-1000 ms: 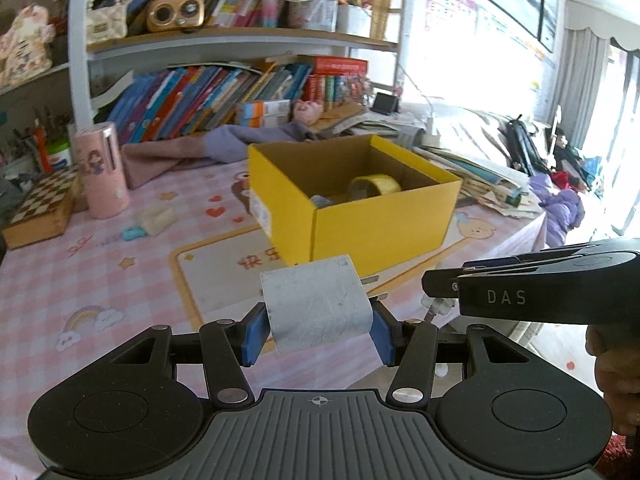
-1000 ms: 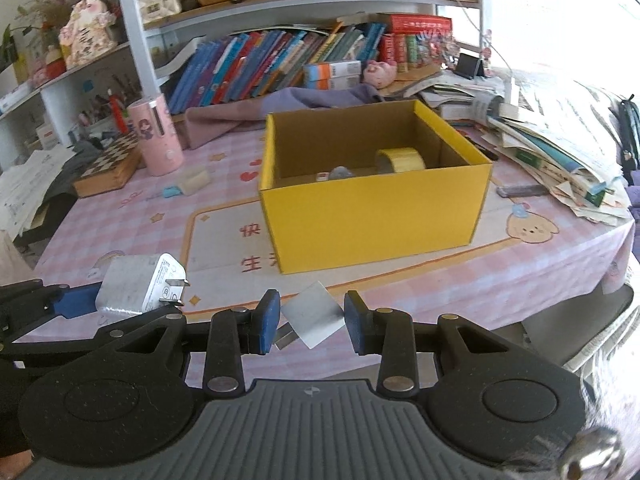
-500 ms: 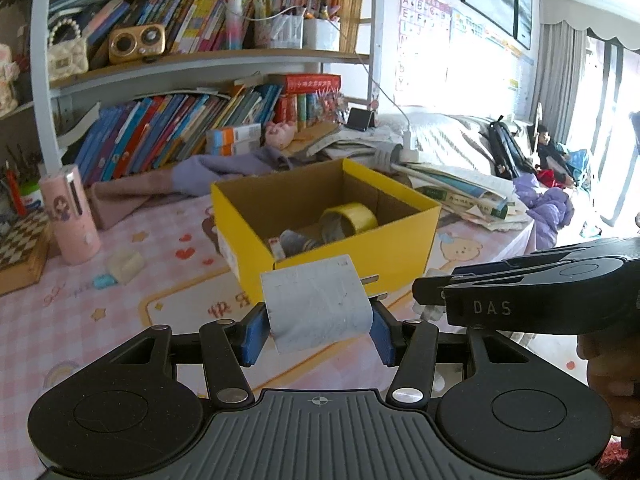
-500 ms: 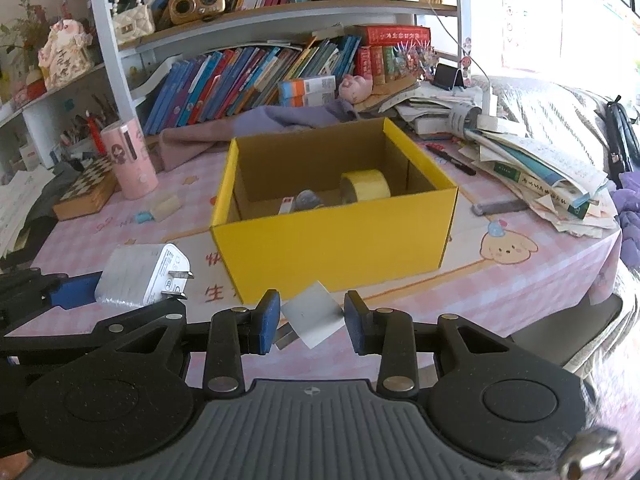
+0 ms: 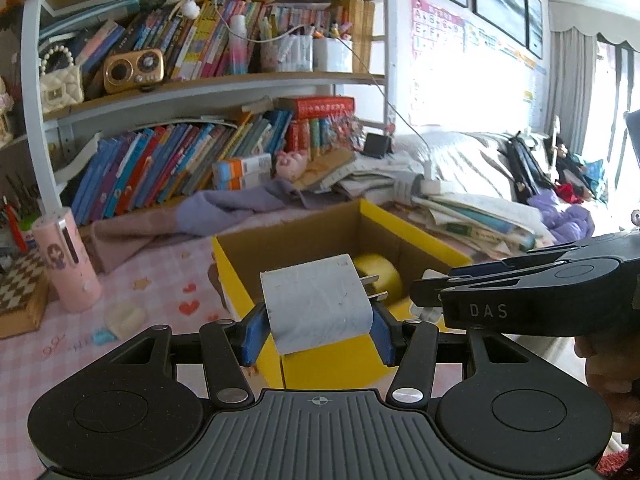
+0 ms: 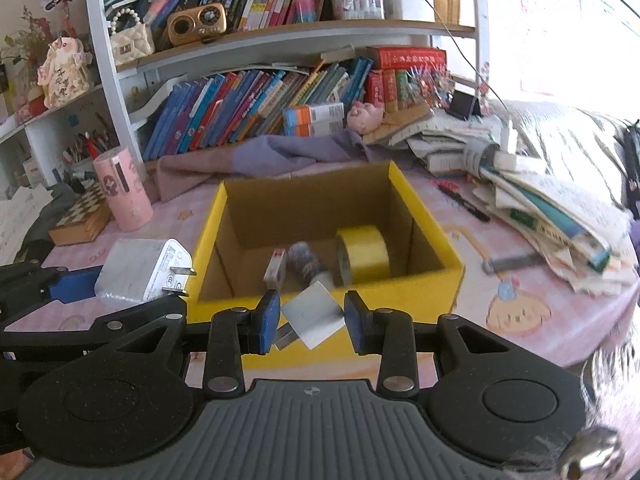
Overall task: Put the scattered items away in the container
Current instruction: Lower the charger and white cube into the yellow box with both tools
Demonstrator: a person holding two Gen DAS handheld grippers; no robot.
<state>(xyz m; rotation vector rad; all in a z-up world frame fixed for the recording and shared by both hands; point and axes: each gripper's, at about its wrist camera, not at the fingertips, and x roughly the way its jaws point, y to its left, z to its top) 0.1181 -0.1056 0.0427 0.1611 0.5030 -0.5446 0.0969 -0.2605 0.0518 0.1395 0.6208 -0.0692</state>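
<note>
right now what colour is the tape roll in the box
Yellow tape roll, best in the right wrist view.

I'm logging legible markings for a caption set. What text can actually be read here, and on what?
"DAS": on the side of the right gripper.
Print on the white charger beside its prongs: too small to read.
Book spines and wall posters: too blurred.

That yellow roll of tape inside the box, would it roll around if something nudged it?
Probably. The yellow tape roll stands on its rounded edge inside the yellow box, so a nudge could set it rolling. The cardboard walls would likely stop it quickly. It looks like a thick, fairly full roll, so it should feel stiff rather than squashy.
</note>
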